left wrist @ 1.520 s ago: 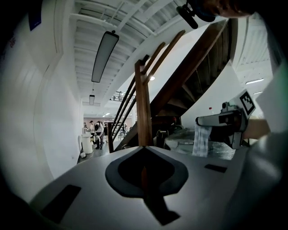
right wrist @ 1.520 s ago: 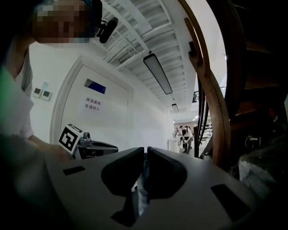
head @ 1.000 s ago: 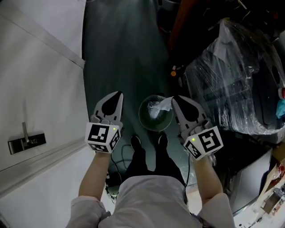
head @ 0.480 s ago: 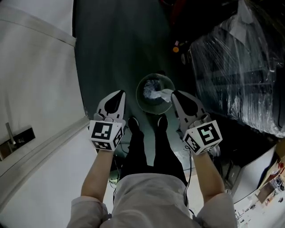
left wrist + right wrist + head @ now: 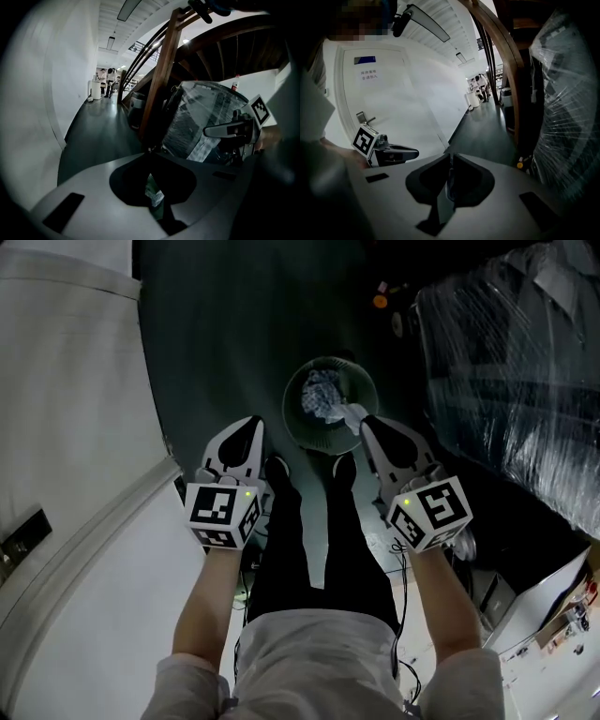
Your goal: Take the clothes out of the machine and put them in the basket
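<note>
- Clothes drop-off step, apparently: pale checked cloth (image 5: pixel 352 414) pinched in closed right hand-held gripper (image 5: pixel 368 424); next, forward over the basket, then jaws apart.
- Left hand-held gripper (image 5: pixel 251 424) closed, alongside; forearms outstretched, tips angled down.
- Round translucent greenish basket (image 5: pixel 287 409) on dark floor (image 5: pixel 225 343) beyond, crumpled pale cloth (image 5: pixel 322 390) inside.

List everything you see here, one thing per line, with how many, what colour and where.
basket: one, dark green, round, on the floor ahead of the feet
clothes: one heap, pale and patterned, inside the basket
cloth: one, pale, held at the basket's near rim
wrapped bulk: one, dark under clear film, right
orange thing: one, small, on the floor by the wrapped bulk
door: one, white, left
staircase: one, brown wood, over the wrapped bulk
people: two, far down the corridor
legs: two, black trousers, between the grippers
left gripper: white and black, jaws together
right gripper: white and black, shut on the cloth
</note>
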`<state>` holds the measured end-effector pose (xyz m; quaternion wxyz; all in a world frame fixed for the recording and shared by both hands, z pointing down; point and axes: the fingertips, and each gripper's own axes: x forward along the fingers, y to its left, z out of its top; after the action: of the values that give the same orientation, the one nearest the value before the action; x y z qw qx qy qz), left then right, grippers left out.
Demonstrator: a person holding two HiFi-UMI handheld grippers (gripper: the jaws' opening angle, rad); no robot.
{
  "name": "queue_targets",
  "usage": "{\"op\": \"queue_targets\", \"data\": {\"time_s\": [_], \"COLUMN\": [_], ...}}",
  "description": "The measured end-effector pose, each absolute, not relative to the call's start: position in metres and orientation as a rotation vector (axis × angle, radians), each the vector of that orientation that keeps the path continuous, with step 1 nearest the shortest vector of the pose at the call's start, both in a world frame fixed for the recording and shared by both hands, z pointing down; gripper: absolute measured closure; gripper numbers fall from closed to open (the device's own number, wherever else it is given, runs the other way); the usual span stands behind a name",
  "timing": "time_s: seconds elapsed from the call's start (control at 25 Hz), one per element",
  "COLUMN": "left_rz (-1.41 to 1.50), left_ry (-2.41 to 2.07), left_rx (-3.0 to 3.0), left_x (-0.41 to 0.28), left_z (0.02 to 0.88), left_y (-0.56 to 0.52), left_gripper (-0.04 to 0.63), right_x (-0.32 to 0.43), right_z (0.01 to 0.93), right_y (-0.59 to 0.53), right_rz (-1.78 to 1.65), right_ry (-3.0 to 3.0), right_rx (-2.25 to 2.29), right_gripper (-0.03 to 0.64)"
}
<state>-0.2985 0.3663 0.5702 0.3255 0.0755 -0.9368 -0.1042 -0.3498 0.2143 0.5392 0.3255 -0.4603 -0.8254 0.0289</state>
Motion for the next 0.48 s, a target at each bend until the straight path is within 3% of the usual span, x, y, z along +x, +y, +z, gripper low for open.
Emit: {"op": "queue_targets", "data": {"time_s": [0.48], "left_rz": [-0.292], "left_ry": [-2.319], "left_rx": [0.231], "left_x": [-0.284], "left_z": [0.676], "left_y": [0.345], "left_gripper": [0.575], "right_x": [-0.336], "right_z": [0.667], "right_y": [0.200], "right_rz": [0.084], "right_ry": [-2.007], "right_rx": [-1.101], "right_gripper": [0.588]}}
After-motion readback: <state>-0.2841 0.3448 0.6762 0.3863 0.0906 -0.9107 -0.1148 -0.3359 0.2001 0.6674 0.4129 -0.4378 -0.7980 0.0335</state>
